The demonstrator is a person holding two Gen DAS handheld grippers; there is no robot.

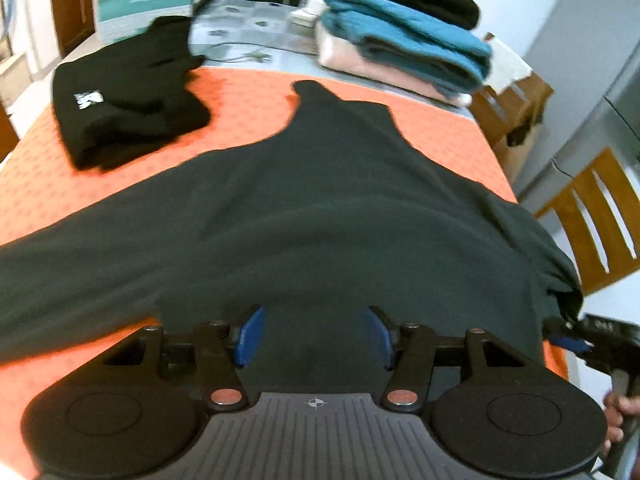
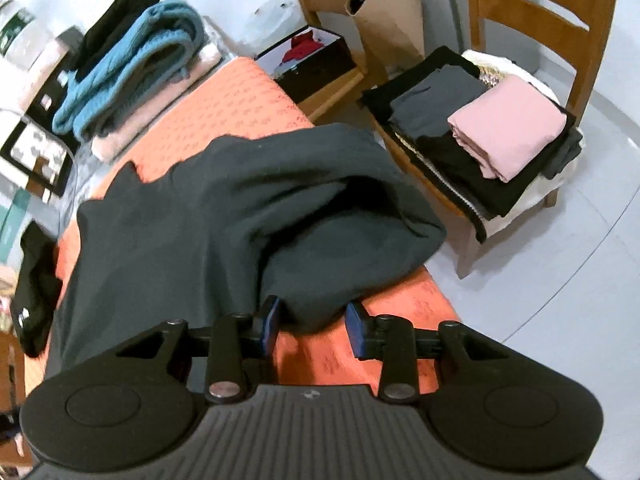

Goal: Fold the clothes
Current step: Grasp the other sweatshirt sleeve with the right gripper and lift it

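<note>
A dark charcoal garment [image 1: 320, 200] lies spread across the orange tablecloth [image 1: 248, 96], one narrow end pointing away. My left gripper [image 1: 314, 334] stands open at the near hem, its blue pads [image 1: 252, 334] wide apart with cloth between them. In the right wrist view the same garment [image 2: 224, 208] is bunched at the table's right edge, and a fold hangs over it. My right gripper [image 2: 312, 326] is open, a bulge of that cloth sitting between its fingertips. In the left wrist view the right gripper [image 1: 580, 340] shows at the garment's right corner, held by a hand [image 1: 620, 412].
A folded black garment with a white logo [image 1: 128, 96] lies at the far left of the table. A stack of teal, pink and black folded clothes [image 1: 400, 40] sits at the far end. A wooden chair [image 2: 532, 8] on the right holds folded clothes [image 2: 504, 128]. A paper bag [image 2: 384, 8] stands behind.
</note>
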